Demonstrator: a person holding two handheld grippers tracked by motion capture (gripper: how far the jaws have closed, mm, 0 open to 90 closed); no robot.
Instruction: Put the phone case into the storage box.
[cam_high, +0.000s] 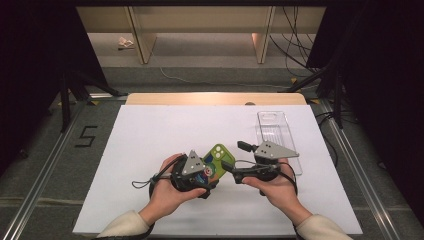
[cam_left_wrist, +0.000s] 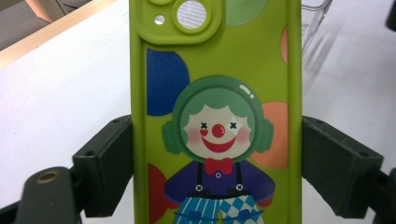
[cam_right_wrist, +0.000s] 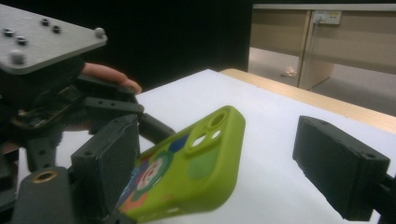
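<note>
A green phone case (cam_high: 218, 158) printed with a clown is held above the white sheet, its camera end pointing up and right. My left gripper (cam_high: 196, 172) is shut on its lower part; in the left gripper view the two pads (cam_left_wrist: 108, 163) press the case's (cam_left_wrist: 215, 56) long sides. My right gripper (cam_high: 235, 156) stands open at the camera end. In the right gripper view the case (cam_right_wrist: 196, 172) lies tilted between the wide-spread jaws, close against the left pad (cam_right_wrist: 107, 163) and well apart from the right one. The left gripper (cam_right_wrist: 70, 107) and a fingertip appear behind it.
A clear plastic phone case (cam_high: 276, 134) lies flat on the white sheet (cam_high: 150, 135) to the right, just beyond my right hand; its corner (cam_left_wrist: 315, 18) appears in the left gripper view. The wooden table edge (cam_high: 215, 98) runs along the back.
</note>
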